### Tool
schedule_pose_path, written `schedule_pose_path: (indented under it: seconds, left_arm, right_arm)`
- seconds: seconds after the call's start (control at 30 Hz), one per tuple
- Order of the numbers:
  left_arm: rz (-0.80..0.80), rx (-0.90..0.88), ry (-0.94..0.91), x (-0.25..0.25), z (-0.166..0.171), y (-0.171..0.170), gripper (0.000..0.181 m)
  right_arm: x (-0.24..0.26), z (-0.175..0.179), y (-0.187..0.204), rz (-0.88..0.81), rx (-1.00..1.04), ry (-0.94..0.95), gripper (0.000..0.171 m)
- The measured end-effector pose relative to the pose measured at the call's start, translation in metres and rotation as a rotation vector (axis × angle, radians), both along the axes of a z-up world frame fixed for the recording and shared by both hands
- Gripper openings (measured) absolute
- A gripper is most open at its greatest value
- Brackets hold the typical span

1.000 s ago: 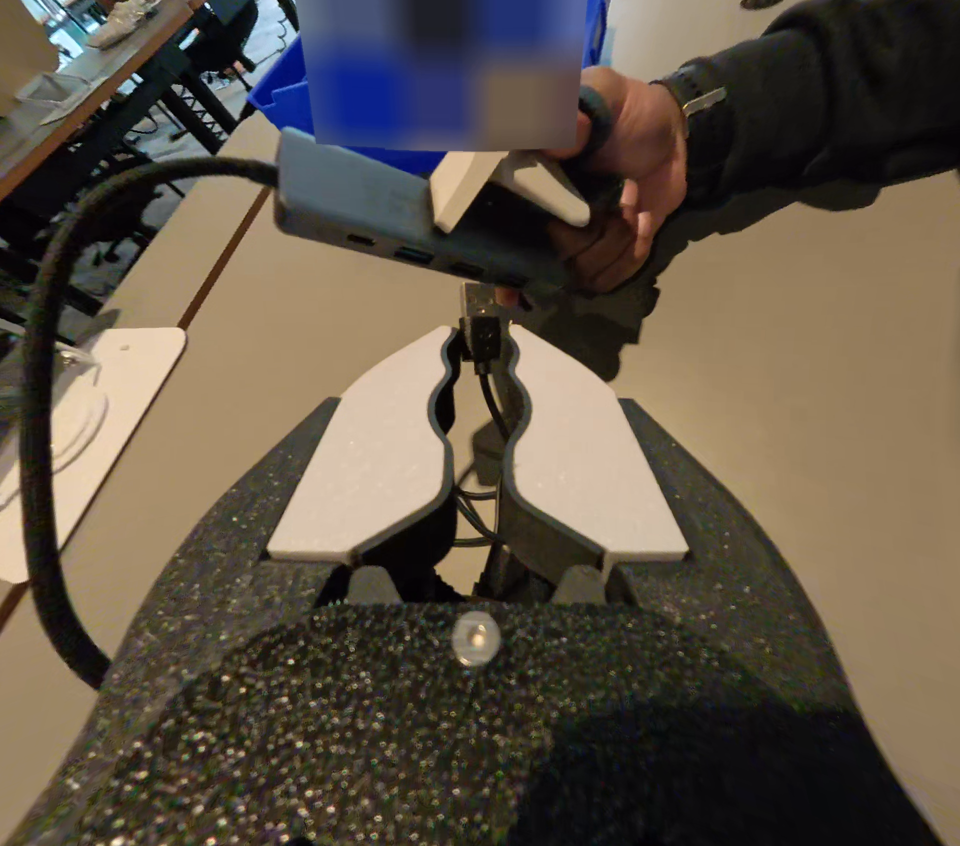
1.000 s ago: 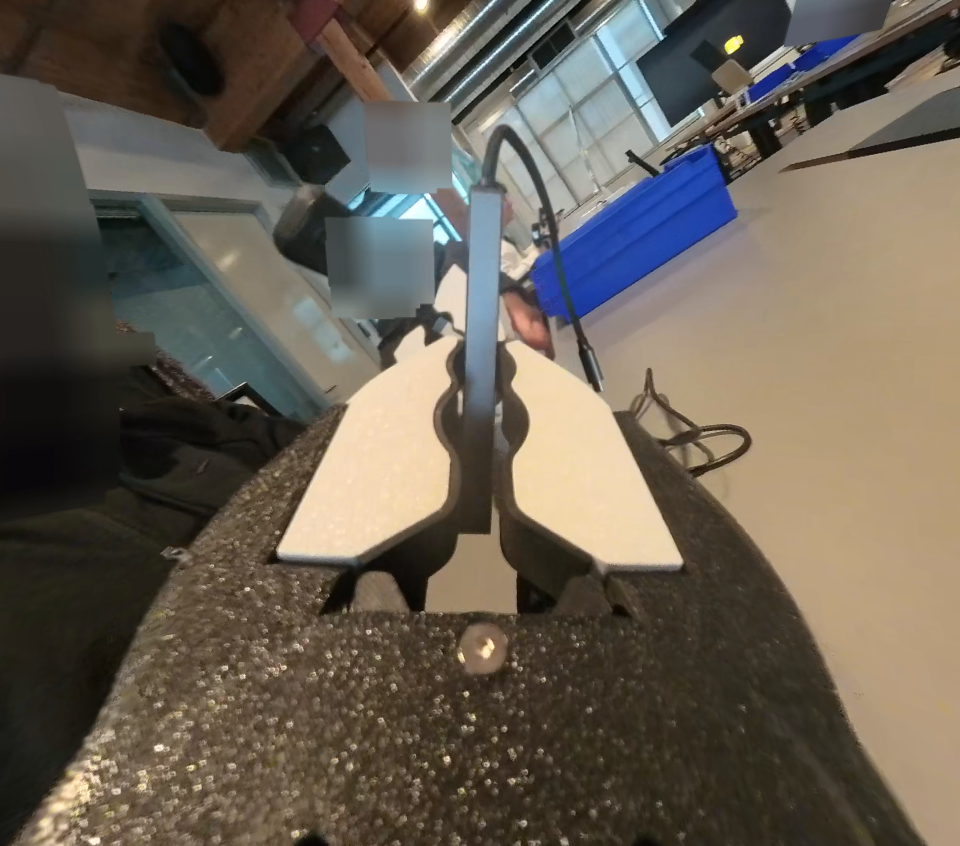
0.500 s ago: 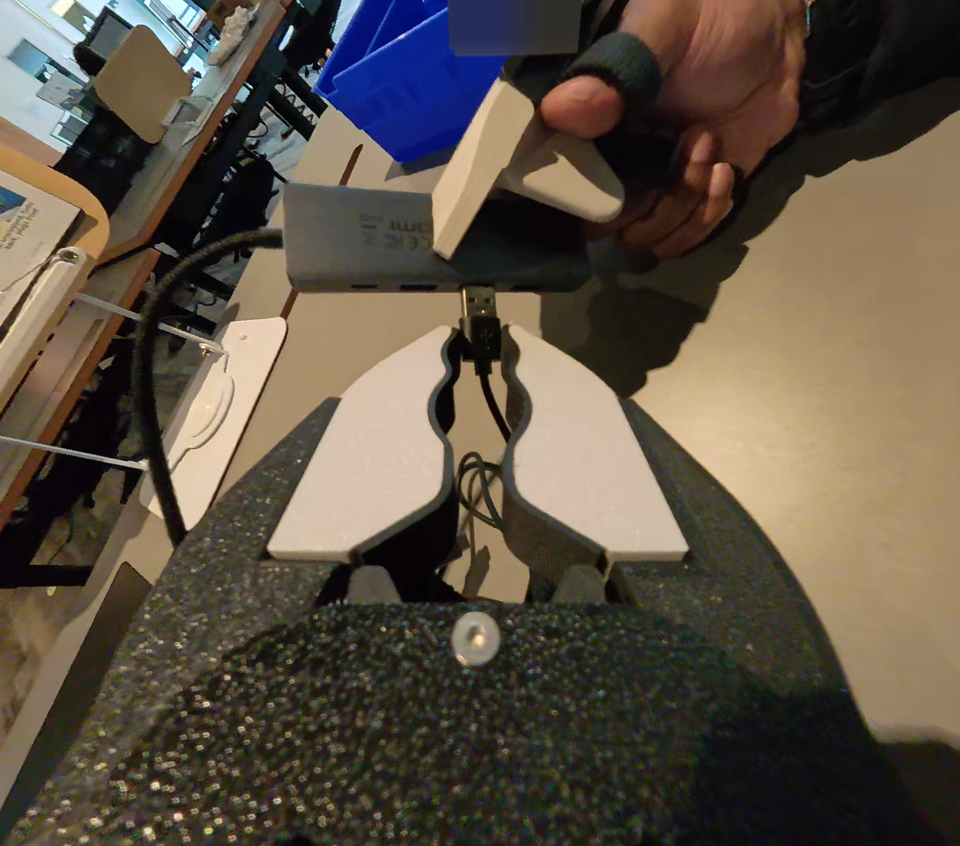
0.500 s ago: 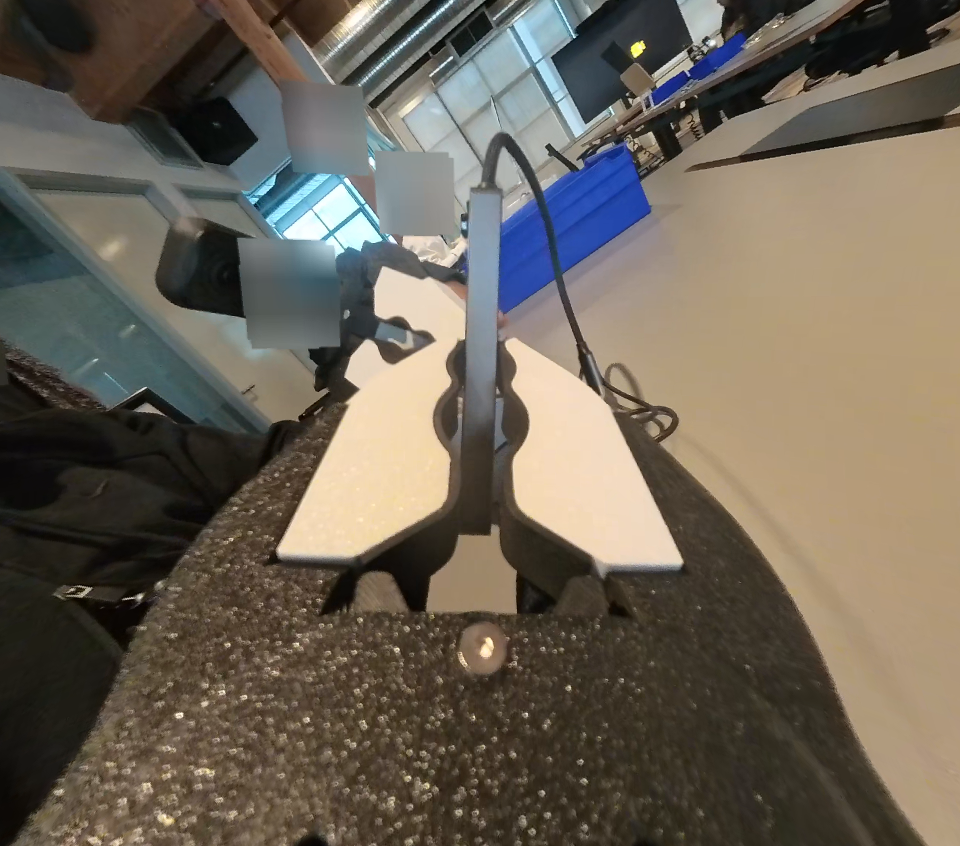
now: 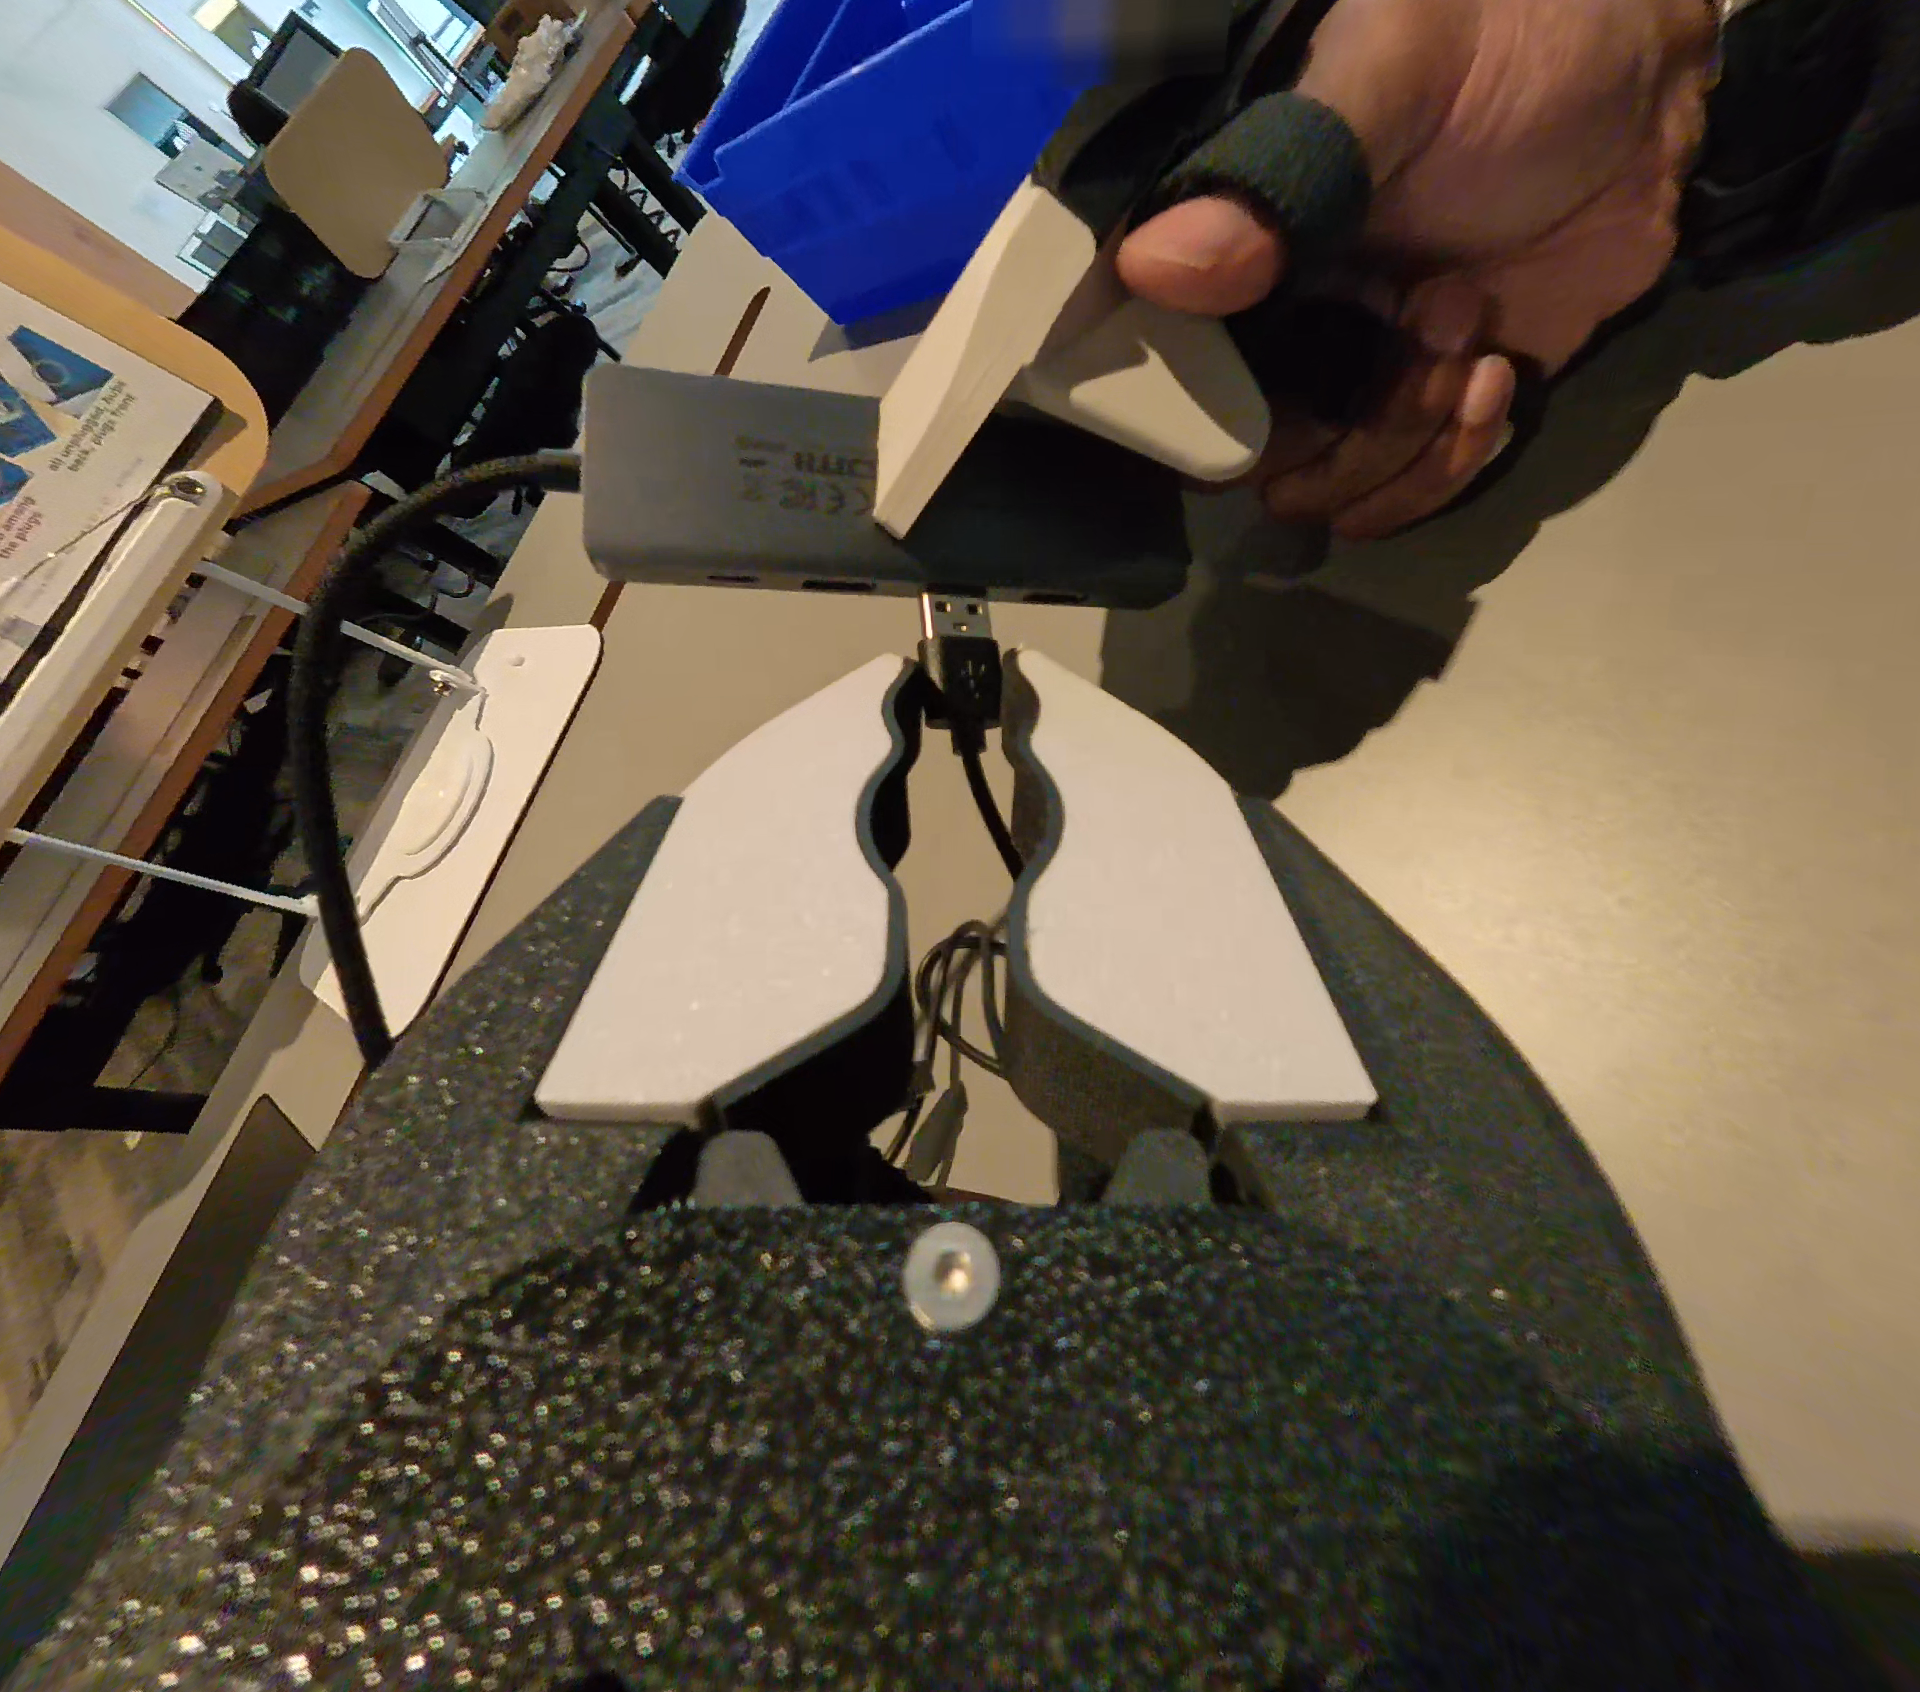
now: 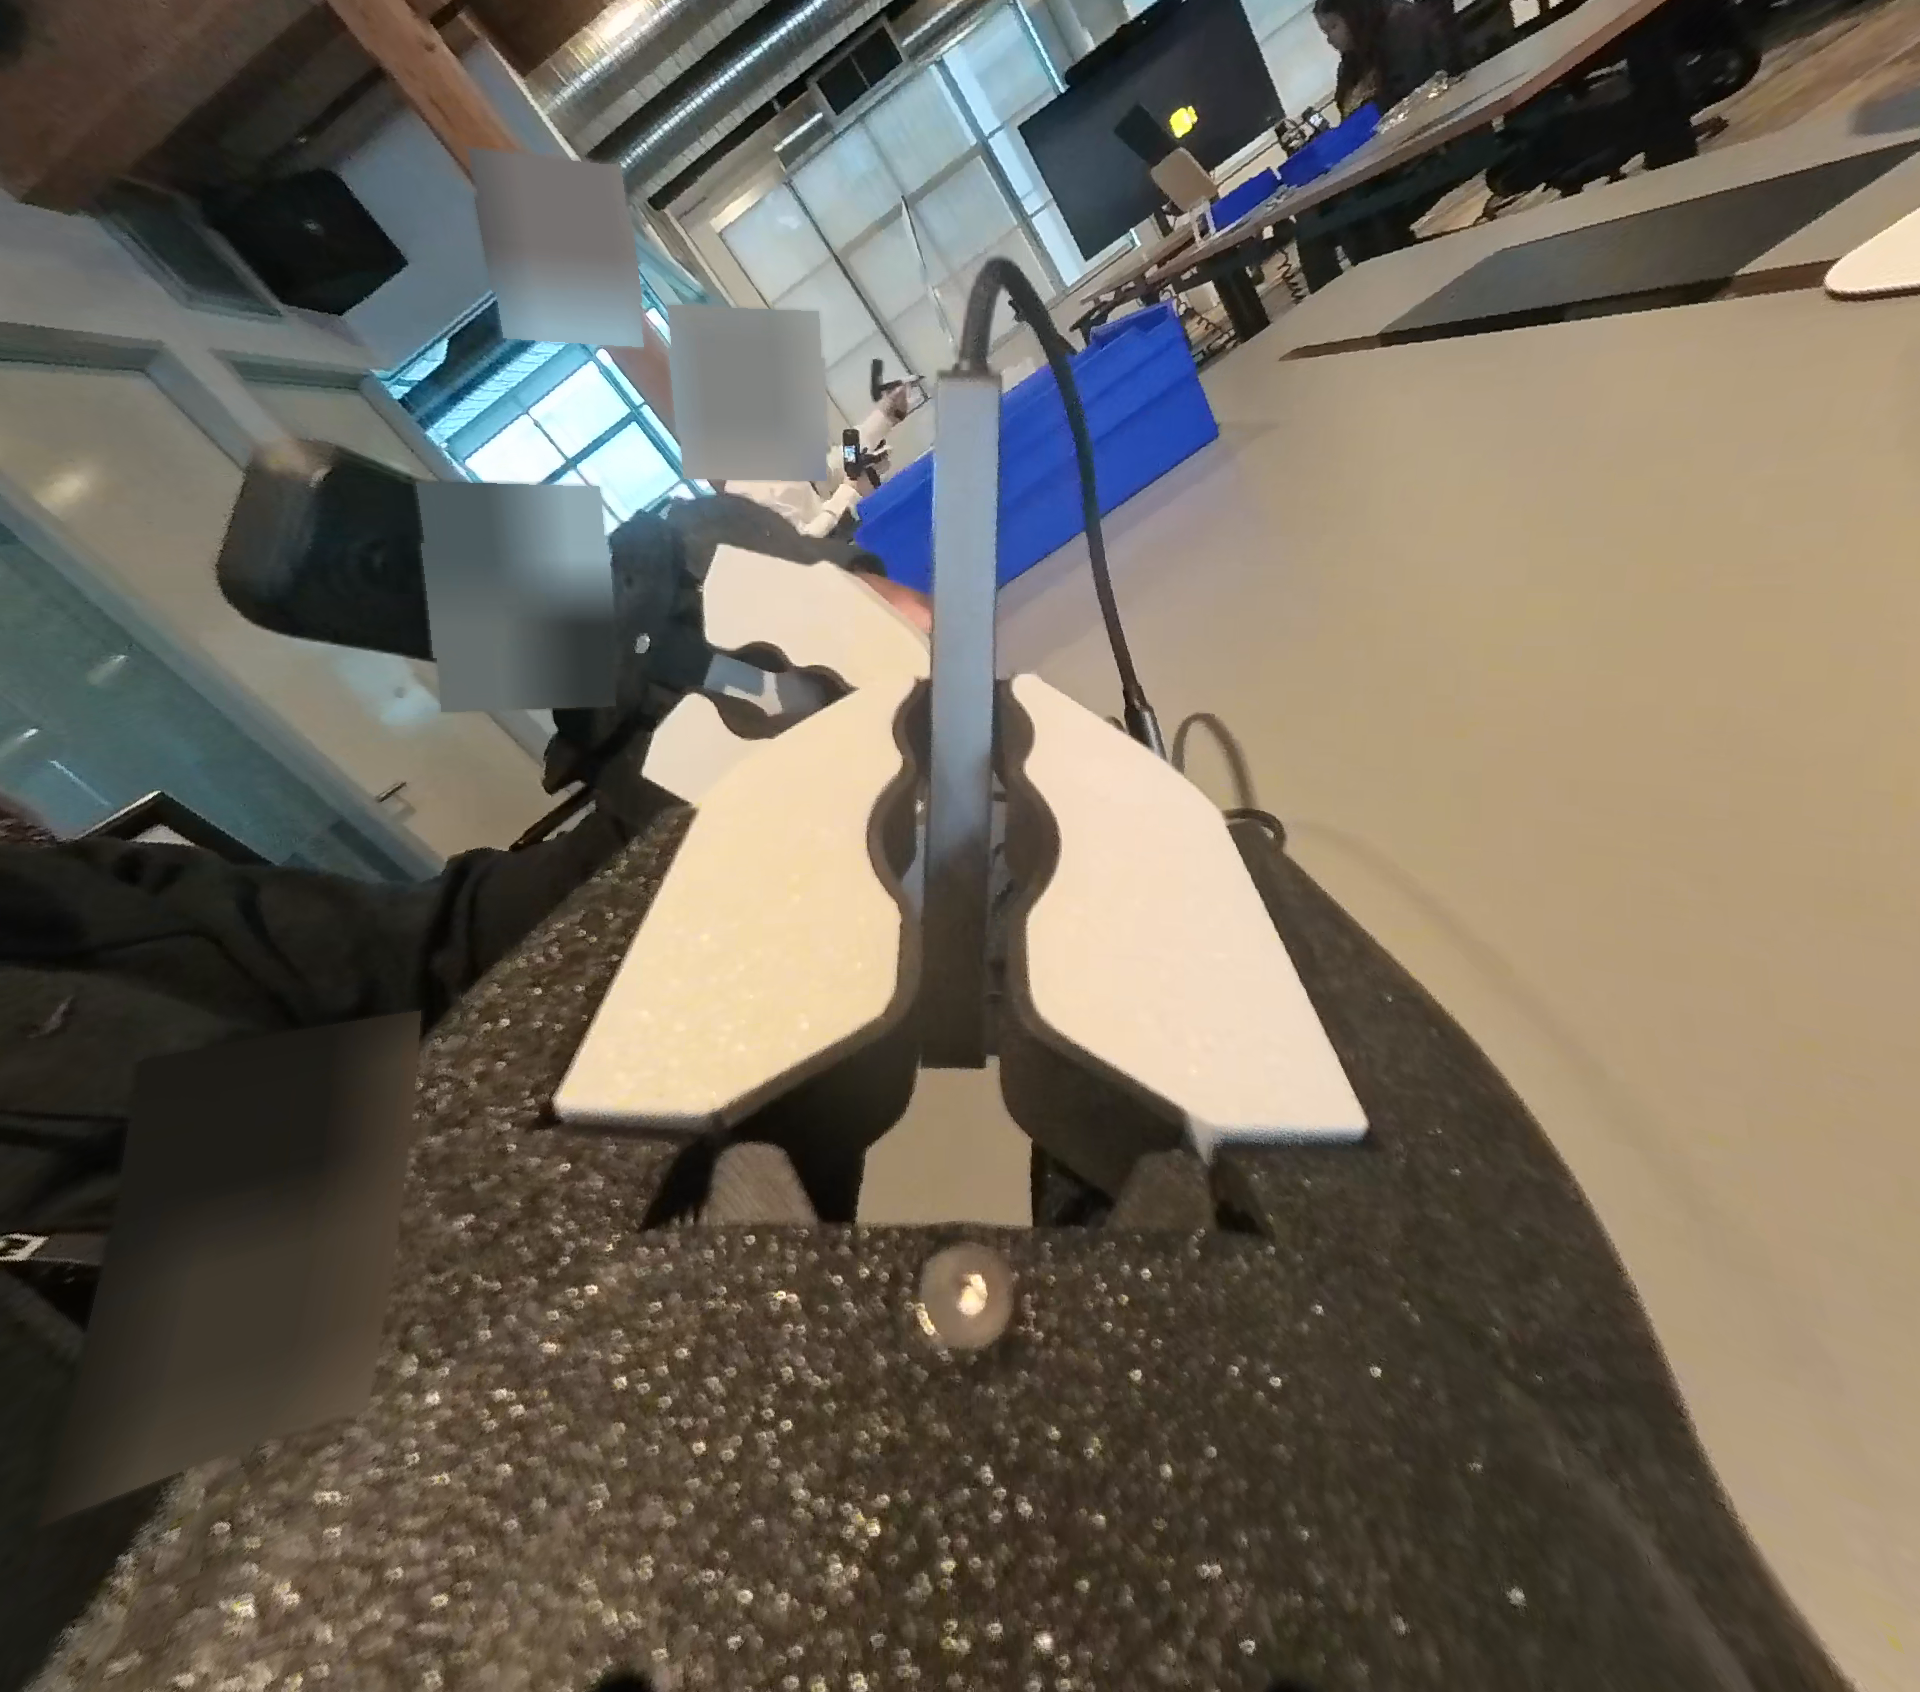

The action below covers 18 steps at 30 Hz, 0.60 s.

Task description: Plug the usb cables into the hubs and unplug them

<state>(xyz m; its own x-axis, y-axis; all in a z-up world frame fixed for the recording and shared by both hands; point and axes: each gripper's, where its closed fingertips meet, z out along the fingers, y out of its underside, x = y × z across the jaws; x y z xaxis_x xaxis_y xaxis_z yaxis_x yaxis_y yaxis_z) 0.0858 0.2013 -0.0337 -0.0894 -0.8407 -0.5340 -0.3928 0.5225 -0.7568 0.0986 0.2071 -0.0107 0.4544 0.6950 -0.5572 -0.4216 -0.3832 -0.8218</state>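
Bright window daylight, fisheye warp (edges smeared), soft shadows.

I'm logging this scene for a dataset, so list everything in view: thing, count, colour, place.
USB hub: one, dark grey, held in the air above the table, gripped by the right hand-held gripper.
Hub's braided cable: one, black, looping down from the hub's left end.
USB plug: one, black with a metal tip just under the hub's ports, on a thin black cable.
Storage bins: blue, far side of the table; count unclear.
Table: one, beige.
White plate: one, left table edge.
Wall screen: one, black, background.
Left hand-held gripper: shut on the plug.
Right hand-held gripper: shut on the hub.
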Motion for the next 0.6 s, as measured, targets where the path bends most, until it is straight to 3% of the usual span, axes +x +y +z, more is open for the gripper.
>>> schedule_pose_path:
  seconds: [0.6]
  left_arm:
    - [-0.113, -0.032, -0.074, -0.001, 0.008, -0.012, 0.014]
  right_arm:
    - [-0.003, 0.008, -0.012, 0.146, -0.034, 0.143, 0.012]
